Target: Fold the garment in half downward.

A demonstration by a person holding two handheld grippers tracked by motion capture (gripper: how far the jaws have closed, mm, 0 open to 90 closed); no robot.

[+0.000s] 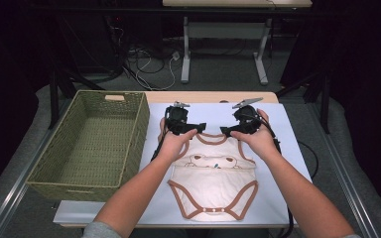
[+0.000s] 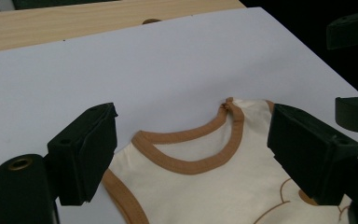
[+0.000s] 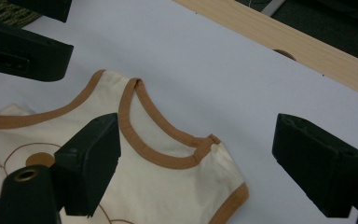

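Lying flat on the white sheet [image 1: 287, 148] beside the basket [image 1: 129, 144], the bodysuit [image 1: 213, 183] looks light, soft and floppy, so I judge the bound shoulder straps either side of the neckline the best places to pinch. Both the left gripper [image 2: 191, 154] and the right gripper [image 3: 196, 163] hover over those shoulders with jaws apart, grasping nothing. The wicker basket holds nothing.

Cream baby bodysuit [image 1: 213, 183] — tan trim at neck, armholes and leg openings, bear print on the chest. Lies flat, front up, on the white sheet over the table, neckline toward the far edge — shoulders smoothed.
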